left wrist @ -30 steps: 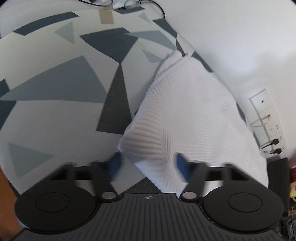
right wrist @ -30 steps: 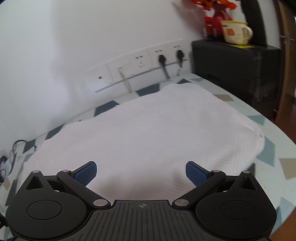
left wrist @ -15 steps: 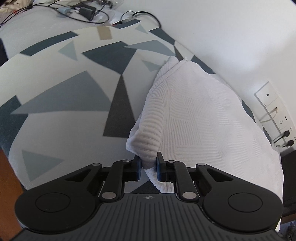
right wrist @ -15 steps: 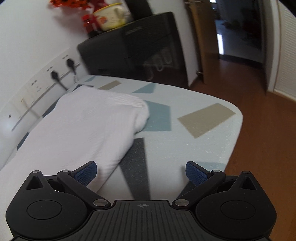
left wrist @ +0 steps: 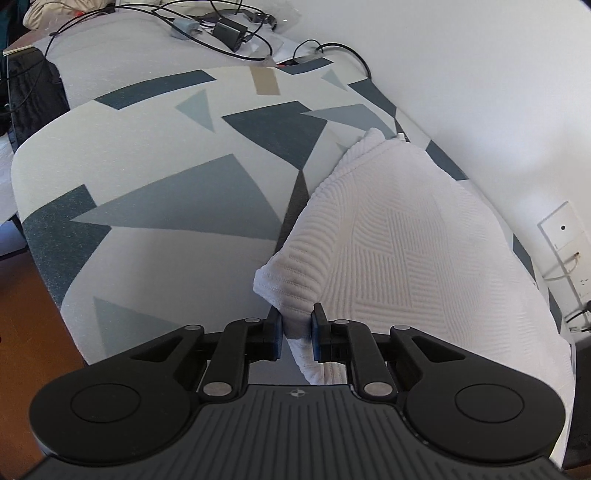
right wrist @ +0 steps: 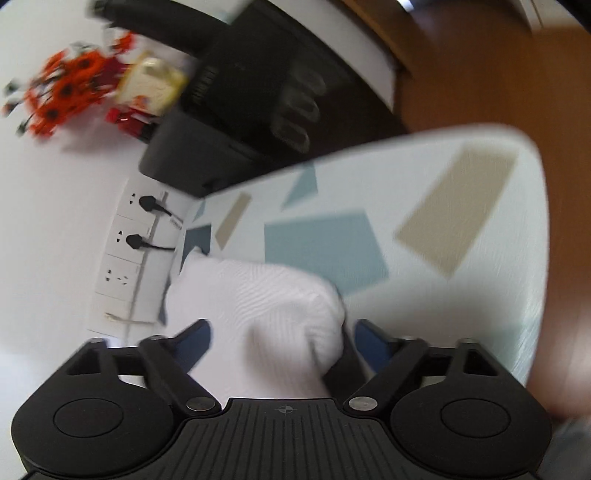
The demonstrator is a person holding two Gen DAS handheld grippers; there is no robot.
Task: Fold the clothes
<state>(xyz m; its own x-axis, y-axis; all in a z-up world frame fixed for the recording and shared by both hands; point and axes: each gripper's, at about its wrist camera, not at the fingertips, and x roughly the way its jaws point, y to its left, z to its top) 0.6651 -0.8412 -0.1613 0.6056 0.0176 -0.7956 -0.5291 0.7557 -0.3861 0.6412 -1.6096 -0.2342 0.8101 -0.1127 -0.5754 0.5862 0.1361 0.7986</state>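
While motion blur smears the right gripper [right wrist: 282,338], open astride the white garment [left wrist: 399,251], the left gripper [left wrist: 297,334] pinches its corner.

The garment [left wrist: 399,251] is laid on the bench [left wrist: 177,206] beside the wall [left wrist: 480,74]; cables [left wrist: 221,29] are seen behind.

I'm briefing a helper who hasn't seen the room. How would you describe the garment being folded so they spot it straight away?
Look at the table with the grey and blue geometric-patterned cover, on the side nearest the white wall. The white knit garment lies there, one corner pinched in the left tongs. It is the only cloth on the table, ribbed in blocks.
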